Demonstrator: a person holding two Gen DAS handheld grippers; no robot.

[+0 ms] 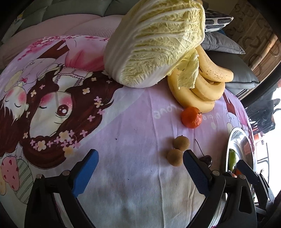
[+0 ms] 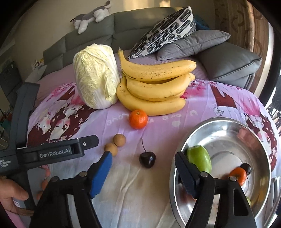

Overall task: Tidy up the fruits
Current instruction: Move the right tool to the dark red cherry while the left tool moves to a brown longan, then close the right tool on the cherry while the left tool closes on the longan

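On the pink cartoon cloth lie a bunch of bananas [image 2: 154, 87], a small tangerine [image 2: 138, 119], two brown longans [image 2: 116, 143] and a dark cherry [image 2: 147, 159]. A steel bowl [image 2: 228, 126] at the right holds a green fruit [image 2: 199, 158], an orange piece [image 2: 238, 174] and a dark cherry [image 2: 246, 168]. My left gripper [image 1: 140, 166] is open and empty, its right finger beside the longans [image 1: 177, 149]. My right gripper [image 2: 143, 168] is open and empty, with the cherry between its fingers and its right finger over the bowl's rim.
A napa cabbage [image 2: 96, 77] stands at the back of the cloth, leaning against the bananas. Behind are a grey sofa [image 2: 228, 64], cushions [image 2: 165, 33] and a plush toy [image 2: 91, 15]. The left gripper's body [image 2: 52, 150] reaches in from the left in the right wrist view.
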